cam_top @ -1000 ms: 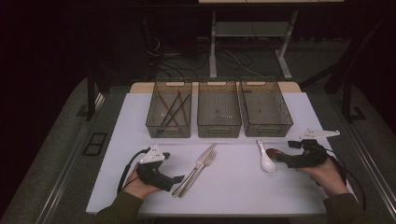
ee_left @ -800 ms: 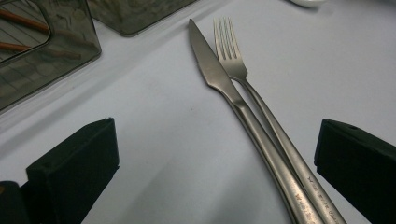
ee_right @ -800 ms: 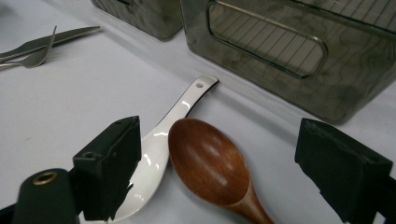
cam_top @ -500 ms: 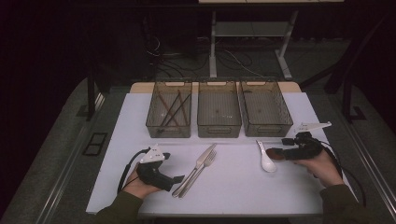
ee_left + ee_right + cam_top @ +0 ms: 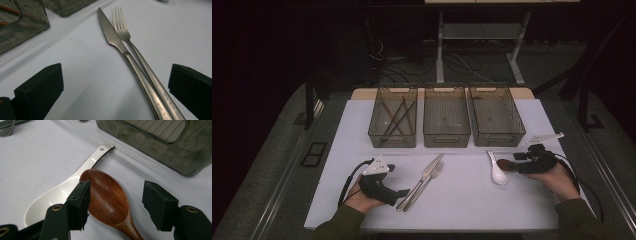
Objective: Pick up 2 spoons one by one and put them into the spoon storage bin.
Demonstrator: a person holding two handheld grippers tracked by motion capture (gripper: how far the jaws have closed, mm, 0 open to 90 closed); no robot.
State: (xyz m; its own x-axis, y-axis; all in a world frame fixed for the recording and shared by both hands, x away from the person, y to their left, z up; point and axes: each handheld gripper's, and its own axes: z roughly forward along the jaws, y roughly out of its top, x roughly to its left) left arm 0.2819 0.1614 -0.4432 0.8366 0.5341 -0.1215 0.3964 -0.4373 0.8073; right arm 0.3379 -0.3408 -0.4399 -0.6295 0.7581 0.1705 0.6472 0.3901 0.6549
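Right gripper (image 5: 116, 205): jaws half open, just been closing, straddling the wooden spoon (image 5: 108, 198); left pad against the bowl's edge, right pad clear of it, no grip yet. White ceramic spoon (image 5: 67, 187) lies touching it on the left side. Risk: the closing left pad catches the ceramic spoon too, or shoves the wooden bowl sideways out of the jaws.

Left gripper (image 5: 116, 87): wide open, holding nothing, knife (image 5: 117, 42) and fork (image 5: 125, 30) between its jaws on the table (image 5: 462, 200).

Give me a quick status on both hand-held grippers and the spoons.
Right hand-held gripper jaws just been closing, straddling wooden spoon, not yet pinched. White spoon touching alongside, in the way. Left hand-held gripper open around knife and fork handles.
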